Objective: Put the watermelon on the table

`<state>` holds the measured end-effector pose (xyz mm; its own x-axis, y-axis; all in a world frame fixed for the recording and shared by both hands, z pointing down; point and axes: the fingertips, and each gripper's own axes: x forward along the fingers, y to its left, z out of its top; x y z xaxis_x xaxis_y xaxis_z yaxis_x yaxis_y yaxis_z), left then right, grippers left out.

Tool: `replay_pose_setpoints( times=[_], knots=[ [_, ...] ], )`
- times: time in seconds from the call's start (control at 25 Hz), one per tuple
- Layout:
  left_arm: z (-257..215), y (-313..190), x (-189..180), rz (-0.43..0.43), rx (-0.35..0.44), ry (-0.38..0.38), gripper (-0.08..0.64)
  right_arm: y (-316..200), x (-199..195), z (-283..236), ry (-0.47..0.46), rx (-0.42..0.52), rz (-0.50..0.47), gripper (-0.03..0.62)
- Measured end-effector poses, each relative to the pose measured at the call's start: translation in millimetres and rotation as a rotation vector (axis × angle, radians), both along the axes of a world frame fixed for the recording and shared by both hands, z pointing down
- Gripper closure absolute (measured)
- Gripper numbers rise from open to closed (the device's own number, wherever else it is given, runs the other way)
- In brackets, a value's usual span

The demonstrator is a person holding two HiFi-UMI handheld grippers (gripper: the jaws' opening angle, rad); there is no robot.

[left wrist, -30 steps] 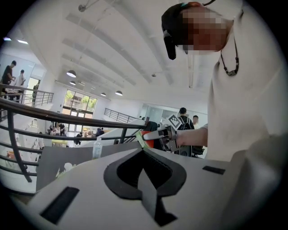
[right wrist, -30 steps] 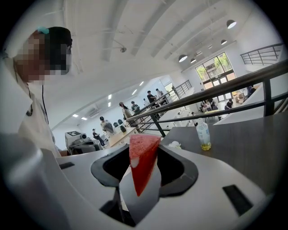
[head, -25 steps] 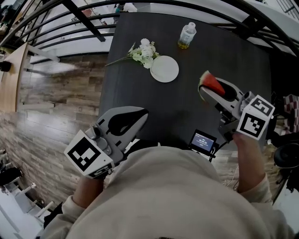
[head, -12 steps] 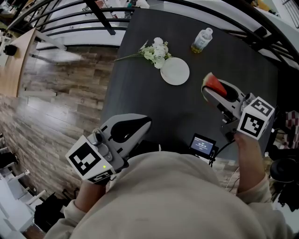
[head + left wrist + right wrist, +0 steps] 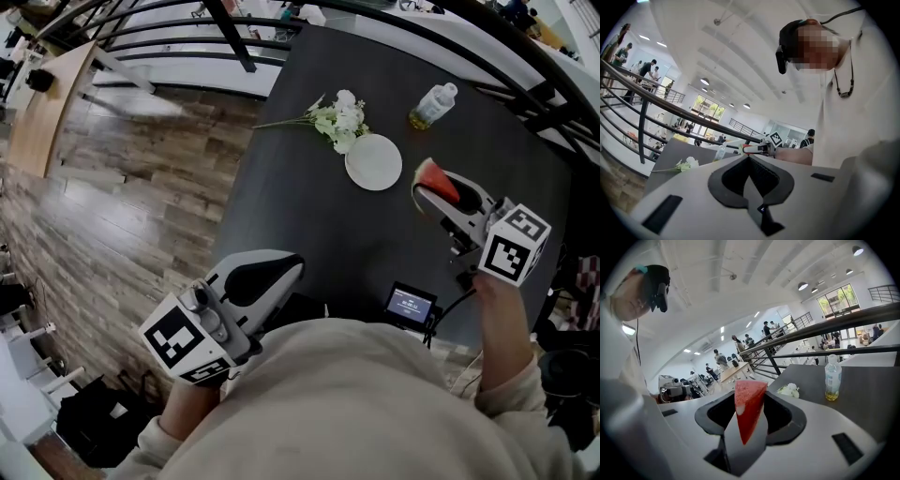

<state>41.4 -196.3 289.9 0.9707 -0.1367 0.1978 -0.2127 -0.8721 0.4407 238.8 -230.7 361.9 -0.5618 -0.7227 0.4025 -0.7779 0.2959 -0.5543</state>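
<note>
A red watermelon slice (image 5: 434, 177) with a thin green rind sits upright between the jaws of my right gripper (image 5: 427, 190), which is shut on it. It hangs above the dark table (image 5: 309, 216), right of the white plate (image 5: 373, 161). In the right gripper view the watermelon slice (image 5: 749, 408) sticks up out of the right gripper (image 5: 750, 401), point down. At the table's near left corner my left gripper (image 5: 289, 265) is shut. In its own view the left gripper (image 5: 749, 160) has nothing between its jaws.
On the table lie a white flower sprig (image 5: 337, 119) and a clear bottle (image 5: 432, 105) with yellow liquid at the far side. A small screen device (image 5: 409, 305) sits at the near edge. Black railings (image 5: 234, 37) run along the back. Wooden floor (image 5: 122, 197) lies to the left.
The head view has swung, so the table and its things sit further right and lower in the picture. The right gripper, still holding the watermelon, is now closer to the plate.
</note>
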Motion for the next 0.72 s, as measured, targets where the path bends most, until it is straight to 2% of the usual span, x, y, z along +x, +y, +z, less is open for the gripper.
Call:
replay_pose_setpoints(
  times=[0.72],
  knots=[
    [9.7, -0.1, -24.9, -0.128, -0.031, -0.021, 0.554, -31.2, -10.1, 35.5, 0.024, -0.037, -0.069, 0.396]
  ],
)
